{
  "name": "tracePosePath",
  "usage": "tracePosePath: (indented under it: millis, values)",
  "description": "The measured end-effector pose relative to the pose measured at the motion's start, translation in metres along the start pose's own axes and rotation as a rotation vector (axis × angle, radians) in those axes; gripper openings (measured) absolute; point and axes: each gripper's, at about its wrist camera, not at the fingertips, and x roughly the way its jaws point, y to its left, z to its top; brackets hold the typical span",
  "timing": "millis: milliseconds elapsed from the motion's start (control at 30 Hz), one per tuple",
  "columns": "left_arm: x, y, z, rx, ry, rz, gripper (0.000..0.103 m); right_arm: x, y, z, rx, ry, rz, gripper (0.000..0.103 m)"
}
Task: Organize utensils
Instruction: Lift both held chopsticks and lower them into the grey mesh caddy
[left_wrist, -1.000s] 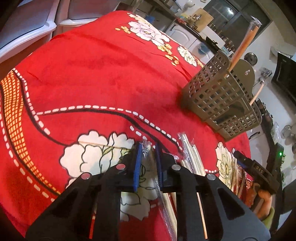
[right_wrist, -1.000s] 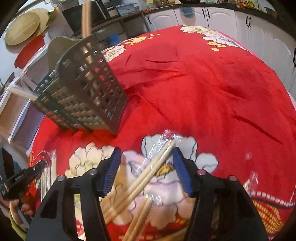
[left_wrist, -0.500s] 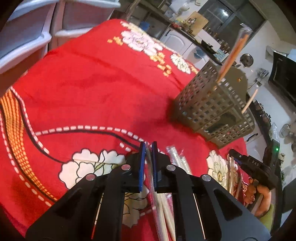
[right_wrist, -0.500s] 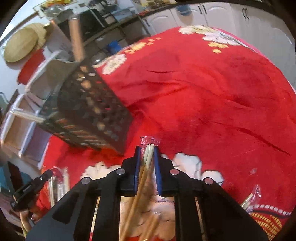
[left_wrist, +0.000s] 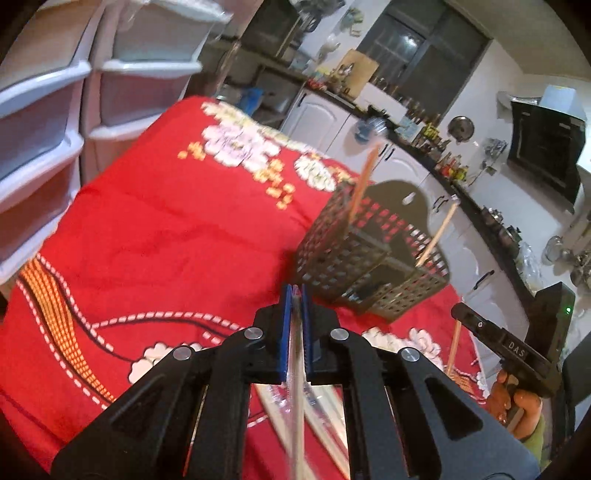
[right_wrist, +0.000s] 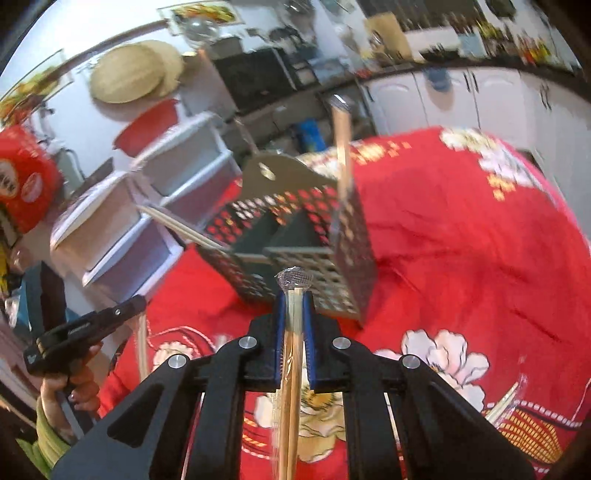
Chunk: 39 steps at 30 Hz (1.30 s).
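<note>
The right gripper (right_wrist: 294, 295) is clamped on wrapped chopsticks (right_wrist: 290, 369), centre frame, just below the perforated caddy (right_wrist: 295, 236). The left gripper (left_wrist: 294, 295) pinches what looks like 1 blurred wrapped pair (left_wrist: 297, 406). The slick sleeves could slip, or the long tips could snag the caddy's rim and tip it.

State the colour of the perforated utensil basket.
Dark grey-brown perforated plastic utensil basket, clearest in the right wrist view.

Caddy (right_wrist: 295, 236) stands on tablecloth (right_wrist: 461, 251), drawer units (left_wrist: 48, 122) behind.
</note>
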Motion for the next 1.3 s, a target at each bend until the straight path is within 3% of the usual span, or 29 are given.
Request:
tracePosePath:
  millis: [367,833,1300]
  values:
    - [-0.021,-0.04,0.023,0.065,-0.076,-0.066,0.001,-0.031,0.037,0.014,-0.15,-0.11,0.019,0.006]
    - [-0.038,-0.088,0.052,0.138,-0.164,-0.136,0.001,-0.055,0.054,0.032,-0.199,-0.22,0.052,0.006]
    - [-0.039,-0.14,0.083,0.223,-0.247,-0.15,0.001,-0.074,0.058,0.071,-0.224,-0.367,0.039,0.006]
